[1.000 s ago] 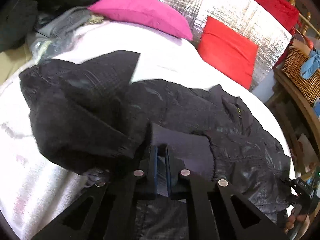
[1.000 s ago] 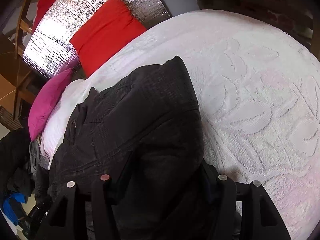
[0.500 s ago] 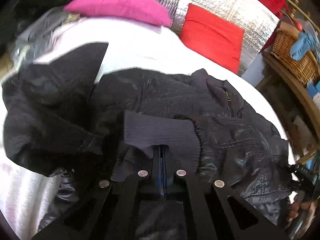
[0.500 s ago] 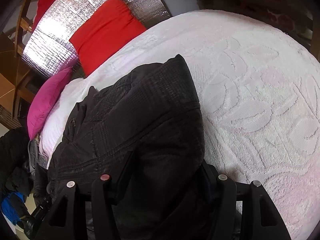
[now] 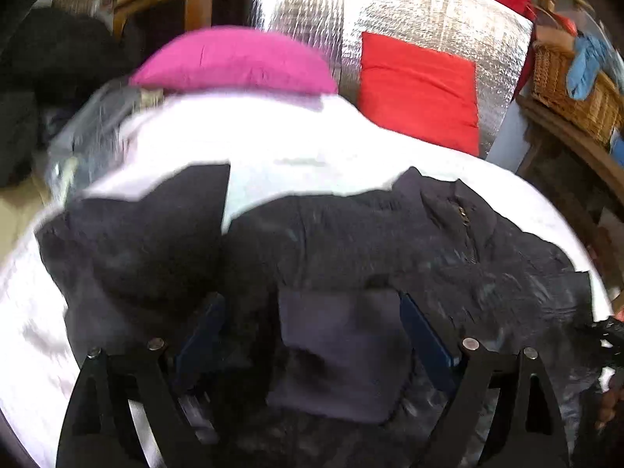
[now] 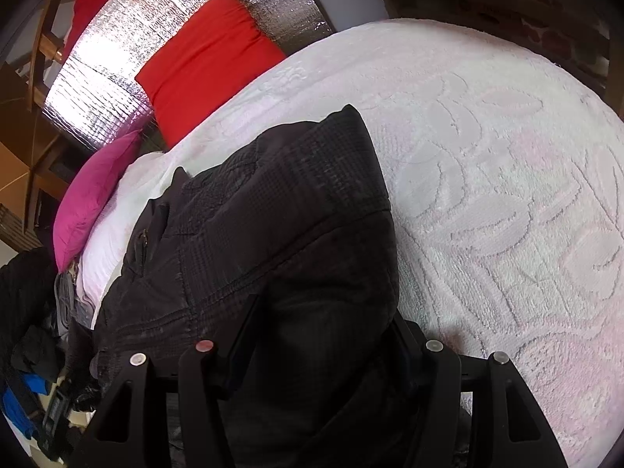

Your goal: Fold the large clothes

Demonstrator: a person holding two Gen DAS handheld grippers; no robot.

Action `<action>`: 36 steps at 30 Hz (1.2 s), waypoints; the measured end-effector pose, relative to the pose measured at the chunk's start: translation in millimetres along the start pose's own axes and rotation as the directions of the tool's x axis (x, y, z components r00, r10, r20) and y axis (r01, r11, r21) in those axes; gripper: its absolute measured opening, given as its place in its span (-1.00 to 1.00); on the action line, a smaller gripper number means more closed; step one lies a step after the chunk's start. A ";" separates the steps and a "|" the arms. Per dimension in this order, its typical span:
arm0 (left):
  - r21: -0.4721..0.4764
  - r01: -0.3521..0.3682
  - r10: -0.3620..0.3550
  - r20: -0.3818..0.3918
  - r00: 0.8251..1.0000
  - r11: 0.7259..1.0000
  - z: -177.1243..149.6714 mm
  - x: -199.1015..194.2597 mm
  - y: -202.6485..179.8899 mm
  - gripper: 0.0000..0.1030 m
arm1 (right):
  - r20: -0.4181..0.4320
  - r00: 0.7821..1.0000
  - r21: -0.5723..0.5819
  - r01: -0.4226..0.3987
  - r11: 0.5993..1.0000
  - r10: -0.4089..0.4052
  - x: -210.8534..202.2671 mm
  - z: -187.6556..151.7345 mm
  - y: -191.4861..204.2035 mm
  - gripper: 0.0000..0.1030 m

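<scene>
While the black jacket [image 5: 390,234] lies spread over the white bedspread [image 5: 273,144], the left gripper [image 5: 312,335] stands released, its jaws having just been opening, with the ribbed cuff [image 5: 339,351] lying loose between them, touching neither pad. Only this view shows the wicker basket [image 5: 565,89] at far right. The right wrist view alone shows the bedspread's leaf pattern, and the right gripper [image 6: 323,335] clenched on a thick fold of the jacket [image 6: 273,214].

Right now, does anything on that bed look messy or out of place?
The black jacket lies bunched and crooked on the white bedspread, one sleeve cuff flopped across its body. Nothing looks spilled or torn.
</scene>
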State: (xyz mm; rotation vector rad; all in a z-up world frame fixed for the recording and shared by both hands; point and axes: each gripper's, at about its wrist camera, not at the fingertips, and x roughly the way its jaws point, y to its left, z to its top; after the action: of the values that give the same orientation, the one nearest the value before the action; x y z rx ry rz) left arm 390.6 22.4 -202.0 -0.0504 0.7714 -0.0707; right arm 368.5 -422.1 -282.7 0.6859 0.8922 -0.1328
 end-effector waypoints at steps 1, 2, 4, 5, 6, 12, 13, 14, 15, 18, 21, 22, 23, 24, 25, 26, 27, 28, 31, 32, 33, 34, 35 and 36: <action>0.025 -0.002 0.001 0.003 1.000 1.000 3.6 2.5 -2.1 0.77 | 0.000 1.000 -0.002 0.003 1.000 -0.003 0.3 0.0 0.6 0.21; 0.046 0.010 -0.009 -0.003 1.000 0.999 6.9 7.5 -4.3 0.77 | 0.001 1.000 -0.004 0.006 1.000 -0.006 0.6 -0.1 1.3 0.21; 0.080 0.021 -0.018 -0.039 0.999 0.997 9.5 20.6 -8.1 0.77 | 0.002 1.000 -0.009 0.015 1.000 -0.015 1.5 -0.3 3.0 0.21; 0.091 0.023 -0.018 -0.056 0.998 0.996 9.2 26.7 -8.2 0.77 | 0.004 1.000 -0.011 0.022 1.000 -0.022 2.6 -0.8 4.9 0.21; 0.097 0.034 -0.027 -0.072 0.997 0.995 8.8 32.5 -8.2 0.77 | 0.005 1.000 -0.013 0.026 1.000 -0.026 3.1 -0.7 5.7 0.21; 0.119 0.097 -0.080 -0.143 0.987 0.988 3.1 47.6 -13.5 -0.30 | 0.006 0.999 -0.017 0.040 0.999 -0.040 5.4 -0.3 9.4 0.21; 0.131 0.094 -0.075 -0.144 0.987 0.987 2.6 47.5 -14.7 -0.52 | 0.006 0.999 -0.016 0.041 0.999 -0.041 5.8 0.0 9.6 0.21; 0.138 0.104 -0.083 -0.149 0.985 0.985 2.4 46.7 -15.2 -0.99 | 0.006 0.999 -0.015 0.041 0.999 -0.041 6.0 0.0 9.9 0.21; 0.132 0.127 -0.105 -0.160 0.981 0.983 2.3 45.7 -15.1 -1.00 | 0.006 0.999 -0.014 0.042 0.999 -0.042 6.1 0.2 10.3 0.21; 0.166 0.106 -0.083 -0.137 0.987 0.981 2.0 36.8 -20.5 -1.00 | 0.006 0.999 -0.013 0.038 0.999 -0.037 6.4 0.3 10.5 0.21; 0.181 0.071 -0.057 -0.080 0.995 0.981 8.0 20.2 -22.9 -1.00 | 0.006 0.999 -0.008 0.031 0.999 -0.031 6.0 0.0 10.0 0.21; 0.182 0.051 -0.042 -0.054 0.998 0.982 12.1 12.7 -22.0 -1.00 | 0.007 1.000 -0.006 0.030 1.000 -0.030 5.6 -0.4 10.2 0.21; 0.176 0.036 -0.031 -0.030 0.999 0.984 15.6 6.0 -19.8 -1.00 | 0.009 1.000 -0.005 0.029 1.000 -0.029 4.9 -0.9 10.8 0.21; 0.163 0.023 -0.021 -0.012 1.000 0.986 19.2 0.9 -15.9 -1.00 | 0.011 1.000 -0.005 0.028 1.000 -0.028 4.3 -1.5 12.1 0.21; 0.152 0.015 -0.015 -0.004 1.000 0.988 21.7 -1.0 -12.2 -1.00 | 0.013 1.000 -0.007 0.027 1.000 -0.027 3.5 -2.7 13.4 0.21; 0.142 0.010 -0.010 -0.002 1.000 0.990 23.1 -0.9 -8.4 -1.00 | 0.015 1.000 -0.013 0.027 1.000 -0.027 2.9 -3.8 15.5 0.21; 0.139 0.013 -0.012 -0.008 1.000 0.990 23.0 1.2 -5.2 -1.00 | 0.015 0.999 -0.024 0.030 0.999 -0.029 2.8 -4.9 18.0 0.21; 0.142 0.034 -0.030 -0.030 0.999 0.989 21.3 6.6 -3.4 -1.00 | 0.016 0.999 -0.033 0.036 0.999 -0.036 3.2 -5.8 19.5 0.21; 0.116 0.103 -0.091 -0.104 0.990 0.988 16.5 22.2 -1.7 -0.96 | 0.013 0.999 -0.028 0.038 0.999 -0.037 4.4 -4.6 18.6 0.22; 0.101 0.113 -0.099 -0.133 0.986 0.988 16.3 26.9 -0.3 -0.69 | 0.010 0.999 -0.018 0.030 0.999 -0.030 4.4 -3.7 17.1 0.24; 0.080 0.117 -0.104 -0.152 0.983 0.990 16.5 29.2 3.2 -0.26 | 0.004 1.000 -0.008 0.025 1.000 -0.025 4.4 -2.8 15.9 0.24; 0.058 0.113 -0.103 -0.155 0.982 0.992 16.7 29.0 6.6 -0.07 | -0.001 1.000 0.005 0.021 1.000 -0.021 3.5 -2.0 14.4 0.24; 0.023 0.116 -0.111 -0.145 0.983 0.993 18.8 24.7 12.5 0.09 | -0.006 1.000 0.015 0.019 1.000 -0.019 2.1 -1.0 13.0 0.24; 0.001 0.131 -0.130 -0.134 0.982 0.991 20.9 19.7 16.6 0.09 | -0.010 1.000 0.023 0.012 1.000 -0.012 0.2 0.5 11.8 0.24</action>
State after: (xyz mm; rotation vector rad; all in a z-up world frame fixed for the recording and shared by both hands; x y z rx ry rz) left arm 420.0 37.7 -201.9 -0.0879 0.9010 -0.2044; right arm 373.4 -413.2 -276.7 0.7036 0.9052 -0.1506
